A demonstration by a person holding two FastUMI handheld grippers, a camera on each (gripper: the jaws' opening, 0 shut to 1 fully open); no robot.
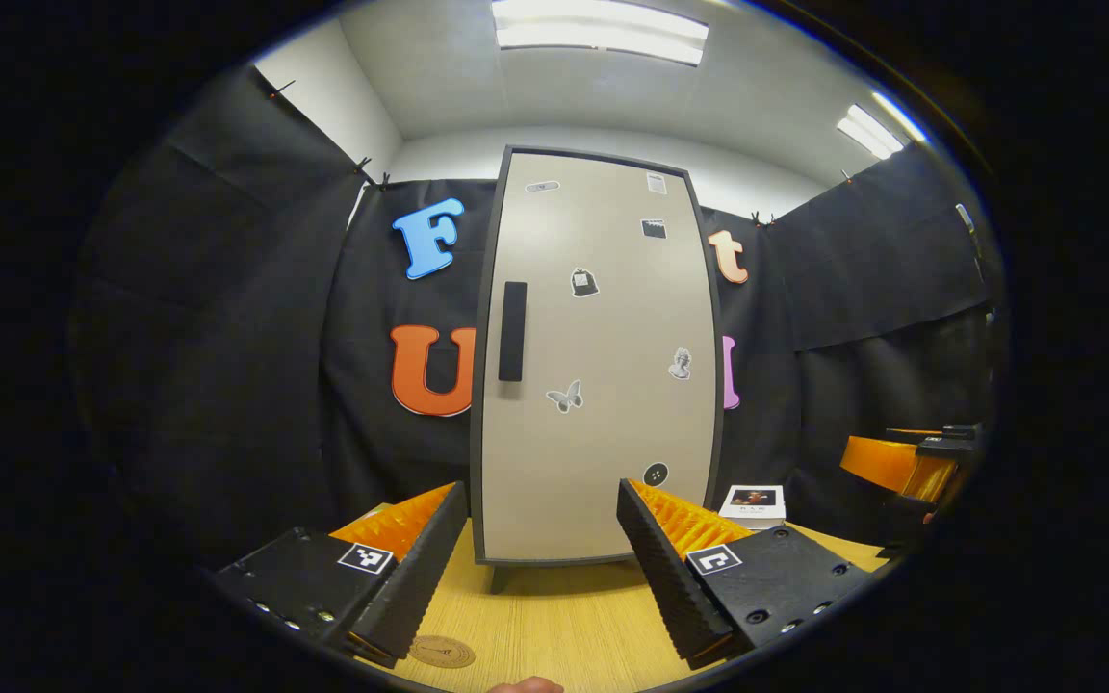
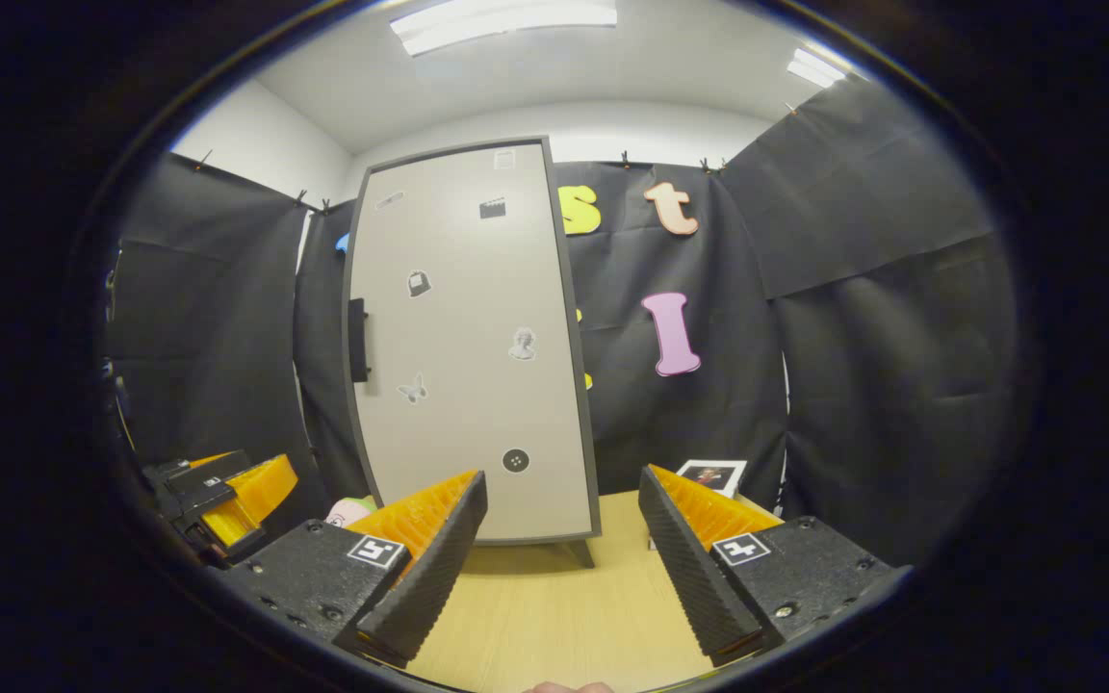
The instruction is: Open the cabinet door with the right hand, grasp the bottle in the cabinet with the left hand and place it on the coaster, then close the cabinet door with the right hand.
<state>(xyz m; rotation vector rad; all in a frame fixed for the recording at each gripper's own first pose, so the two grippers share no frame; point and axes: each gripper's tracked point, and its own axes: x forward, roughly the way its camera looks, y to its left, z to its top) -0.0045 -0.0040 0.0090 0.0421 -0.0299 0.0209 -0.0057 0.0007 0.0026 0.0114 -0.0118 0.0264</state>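
Cabinet (image 1: pixel 598 356) was seen standing upright on the table (image 1: pixel 554 626), door (image 2: pixel 473 337) fully closed, so step 1 of the task was judged not yet done. Bottle was presumably inside; nothing of it could be seen past the shut door. Handle (image 1: pixel 512 331), a dark vertical bar, was noted near the door's left edge at mid height, so the hinge was judged to sit on the right edge.

Left gripper (image 1: pixel 542 563) was held low over the table, jaws apart, nothing between them, aimed at the cabinet front and well short of it. Right gripper (image 2: pixel 562 558) was likewise held wide apart and empty, pointed at the door's lower right part, with the handle (image 2: pixel 357 339) off to its left. Coaster (image 1: pixel 441 652), a round disc, was seen lying on the table just by the left gripper's left finger. A small card (image 1: pixel 754 504) was noted by the cabinet's right foot.

For the opening step, the right gripper was judged to need shifting left and up to the handle, with jaws kept apart until both fingers straddle the bar. The pull was best made along an arc about the hinge, slowly, since a light cabinet might slide or tip. The left gripper was best kept clear of the door's swing.
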